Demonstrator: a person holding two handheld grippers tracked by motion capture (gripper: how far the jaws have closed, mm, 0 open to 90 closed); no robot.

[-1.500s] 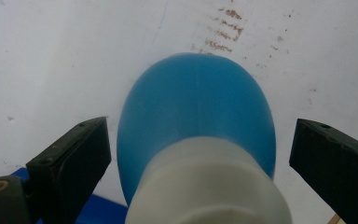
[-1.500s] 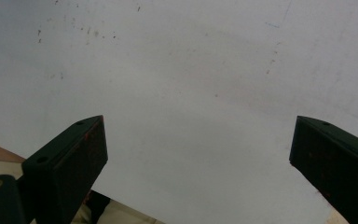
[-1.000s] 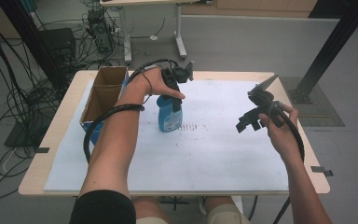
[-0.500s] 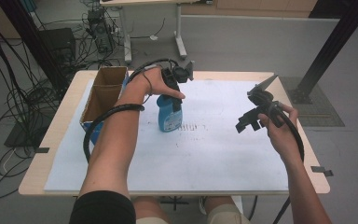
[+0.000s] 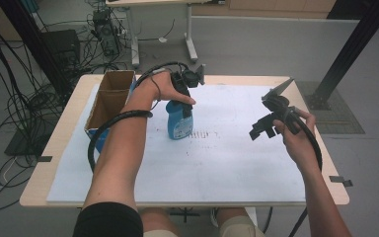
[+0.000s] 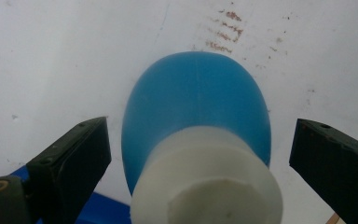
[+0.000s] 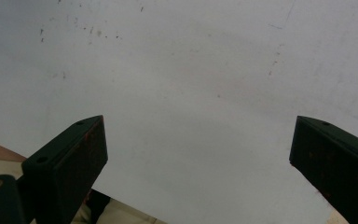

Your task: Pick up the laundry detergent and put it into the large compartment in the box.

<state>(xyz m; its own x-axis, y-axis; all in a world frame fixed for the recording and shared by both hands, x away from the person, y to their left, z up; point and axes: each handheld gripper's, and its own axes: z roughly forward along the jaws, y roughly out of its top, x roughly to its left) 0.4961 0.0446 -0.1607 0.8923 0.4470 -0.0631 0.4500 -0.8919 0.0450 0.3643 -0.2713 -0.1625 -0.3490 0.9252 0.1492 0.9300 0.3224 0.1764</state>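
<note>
A blue bottle (image 5: pixel 179 120) with a white cap stands upright on the white sheet (image 5: pixel 217 158) near the table's middle. My left gripper (image 5: pixel 183 96) hangs right above it, pointing down. In the left gripper view the bottle (image 6: pixel 196 107) and its white cap (image 6: pixel 205 182) sit between the wide-apart jaws of the open left gripper (image 6: pixel 199 154), touching neither. My right gripper (image 5: pixel 259 130) is held above the sheet at the right, open, and the right gripper view has nothing but bare white sheet (image 7: pixel 186 84) between the jaws of the right gripper (image 7: pixel 198 154).
An open cardboard box (image 5: pixel 109 96) stands at the table's left edge, just left of the left forearm. Faint reddish marks (image 5: pixel 200 134) lie on the sheet beside the bottle. Cables and table legs crowd the floor behind and to the left.
</note>
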